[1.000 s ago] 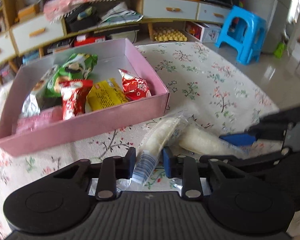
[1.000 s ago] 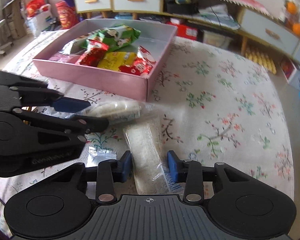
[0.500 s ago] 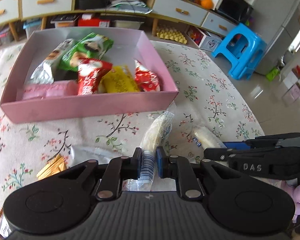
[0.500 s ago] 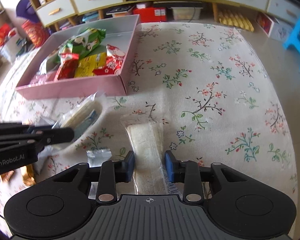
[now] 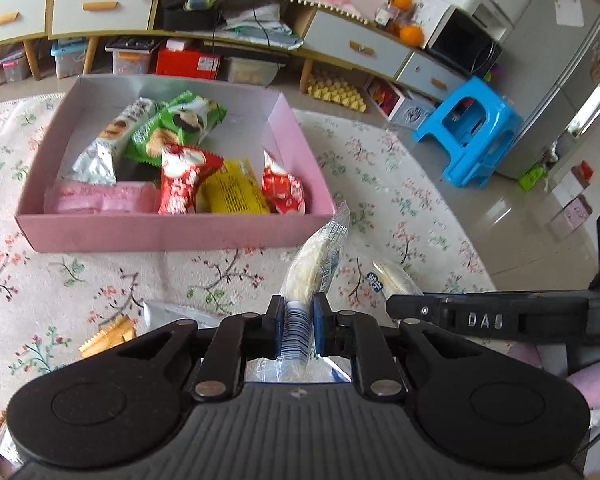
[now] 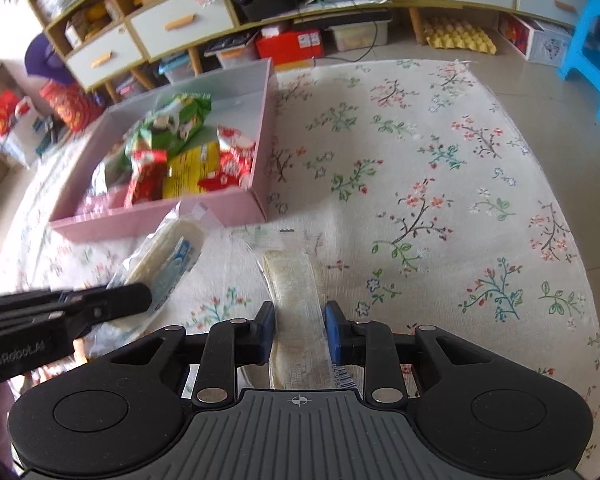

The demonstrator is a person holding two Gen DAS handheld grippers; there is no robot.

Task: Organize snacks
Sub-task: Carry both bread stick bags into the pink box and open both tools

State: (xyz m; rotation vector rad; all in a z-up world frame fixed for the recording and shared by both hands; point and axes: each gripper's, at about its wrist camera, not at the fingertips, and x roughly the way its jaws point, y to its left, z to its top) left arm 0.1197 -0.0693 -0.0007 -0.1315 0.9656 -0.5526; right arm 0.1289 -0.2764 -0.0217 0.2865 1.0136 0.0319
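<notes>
A pink box (image 5: 172, 232) on the floral tablecloth holds several snack packs; it also shows in the right wrist view (image 6: 160, 220). My left gripper (image 5: 296, 322) is shut on a clear-wrapped white snack (image 5: 314, 268), held above the cloth in front of the box; this snack also shows in the right wrist view (image 6: 168, 256). My right gripper (image 6: 298, 328) is shut on a second clear-wrapped pale snack (image 6: 294, 280), lifted just above the cloth. The right gripper also shows in the left wrist view (image 5: 480, 314), to the right.
A silver wrapper (image 5: 172, 312) and a gold wrapper (image 5: 108, 336) lie on the cloth at lower left. The round table's edge (image 5: 480, 264) is to the right. A blue stool (image 5: 472, 136) and low cabinets (image 5: 180, 12) stand beyond.
Both grippers have closed on their snacks and lifted them off the cloth. The views have risen, showing more of the box from above.
</notes>
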